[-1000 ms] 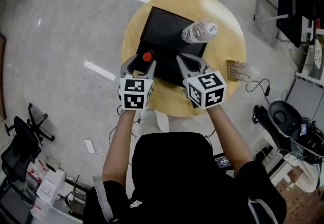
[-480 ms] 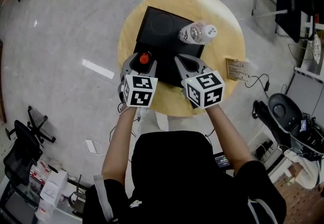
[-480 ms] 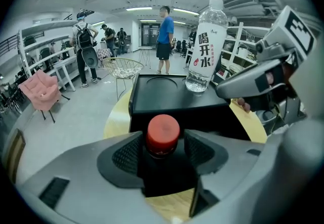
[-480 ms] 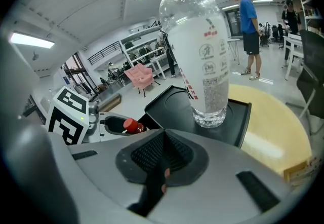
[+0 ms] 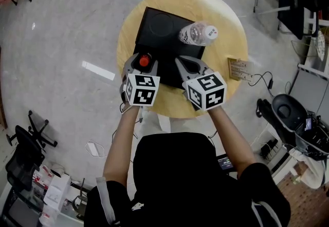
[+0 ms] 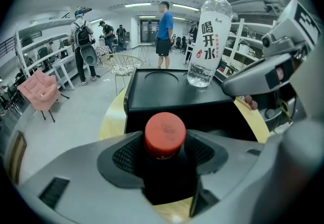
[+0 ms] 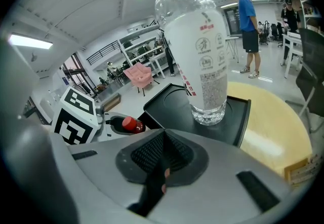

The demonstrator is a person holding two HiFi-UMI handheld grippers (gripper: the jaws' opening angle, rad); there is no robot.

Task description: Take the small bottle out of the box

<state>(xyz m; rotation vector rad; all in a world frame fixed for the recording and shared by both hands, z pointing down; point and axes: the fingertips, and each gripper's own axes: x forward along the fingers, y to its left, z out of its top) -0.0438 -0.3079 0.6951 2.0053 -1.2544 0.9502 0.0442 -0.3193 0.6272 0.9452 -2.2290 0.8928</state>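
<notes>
The small dark bottle with a red cap (image 5: 144,60) (image 6: 165,134) stands between the jaws of my left gripper (image 5: 143,62) (image 6: 163,152), just in front of the near-left wall of the black box (image 5: 157,28) (image 6: 152,78). The jaws are spread wide. Their meshed pads flank the cap without visibly squeezing it, and the bottle's base is hidden. My right gripper (image 5: 184,61) (image 7: 162,154) is shut, with nothing held, over the box's near edge. Its view shows the red cap (image 7: 132,124) to the left.
A tall clear water bottle (image 5: 198,32) (image 7: 197,50) stands upright on the far right of the box. The round wooden table (image 5: 226,51) carries a small printed card (image 5: 240,70) at its right edge. Chairs, cables and shelving surround the table, and people stand far off.
The left gripper, with the red-capped bottle between its jaws, has edged slightly toward the table's near edge. The right gripper and the water bottle have stayed put.
</notes>
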